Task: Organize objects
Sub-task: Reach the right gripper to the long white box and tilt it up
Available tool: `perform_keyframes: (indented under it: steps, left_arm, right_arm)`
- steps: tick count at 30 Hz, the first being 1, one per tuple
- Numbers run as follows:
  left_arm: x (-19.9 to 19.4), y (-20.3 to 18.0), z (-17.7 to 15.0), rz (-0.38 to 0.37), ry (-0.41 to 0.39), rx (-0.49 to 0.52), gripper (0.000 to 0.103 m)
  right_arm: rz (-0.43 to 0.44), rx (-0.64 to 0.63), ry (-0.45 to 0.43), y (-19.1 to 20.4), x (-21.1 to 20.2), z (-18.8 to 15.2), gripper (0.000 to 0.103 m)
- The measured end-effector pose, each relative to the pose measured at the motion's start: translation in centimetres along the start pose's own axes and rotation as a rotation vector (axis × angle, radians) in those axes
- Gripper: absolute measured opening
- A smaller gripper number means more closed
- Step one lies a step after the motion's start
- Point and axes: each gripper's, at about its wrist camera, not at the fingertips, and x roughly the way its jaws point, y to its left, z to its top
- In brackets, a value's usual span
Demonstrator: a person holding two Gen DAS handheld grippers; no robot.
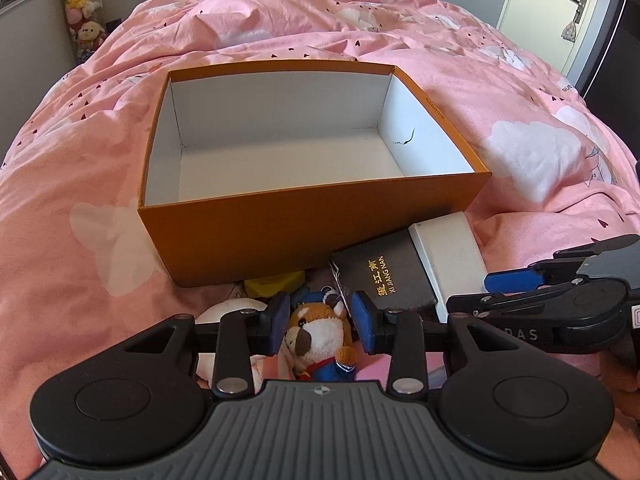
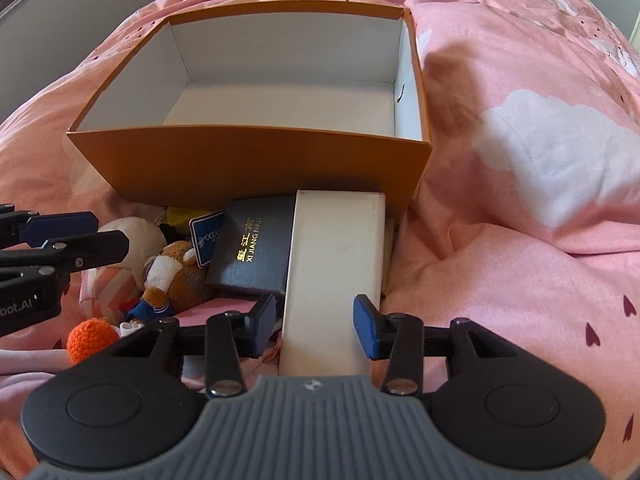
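Note:
An open orange box point(image 1: 256, 236) with a white inside stands on the pink bed; it also shows in the right wrist view point(image 2: 256, 164). In front of it lie a brown plush toy point(image 1: 320, 332), a dark "XI JIANG NAN" box point(image 1: 384, 276) and a long white box point(image 1: 456, 256). My left gripper point(image 1: 322, 322) is open with its fingers on either side of the plush toy. My right gripper point(image 2: 316, 324) is open with its fingers on either side of the white box point(image 2: 332, 272), not pressing it. The plush point(image 2: 176, 272) and the dark box point(image 2: 252, 248) lie left of it.
A yellow object point(image 1: 276, 282) and a white soft ball point(image 1: 232, 312) lie by the orange box. An orange crocheted ball point(image 2: 90, 338) and a blue card point(image 2: 206, 240) lie near the plush. Pink duvet point(image 1: 520, 120) surrounds everything. Stuffed toys point(image 1: 82, 8) hang at the back left; a door point(image 1: 568, 12) is at the back right.

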Motion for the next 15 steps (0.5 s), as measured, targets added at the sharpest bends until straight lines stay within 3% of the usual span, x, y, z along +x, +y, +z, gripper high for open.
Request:
perform_keyframes:
  steps: [6,12,15]
  left_arm:
    - [1.1,0.5,0.3,-0.011,0.033,-0.012,0.043]
    - [1.7,0.7,0.6,-0.019,0.047,-0.011,0.043]
    - [2.0,0.9,0.6,-0.020,0.056,-0.015,0.043]
  right_arm:
    - [-0.066,-0.077,0.019,1.8,1.6,0.4,0.055]
    - [-0.220,-0.178,0.034,2.7,3.0,0.2,0.065]
    - [-0.169,-0.122,0.085,1.3,3.7,0.4,0.065]
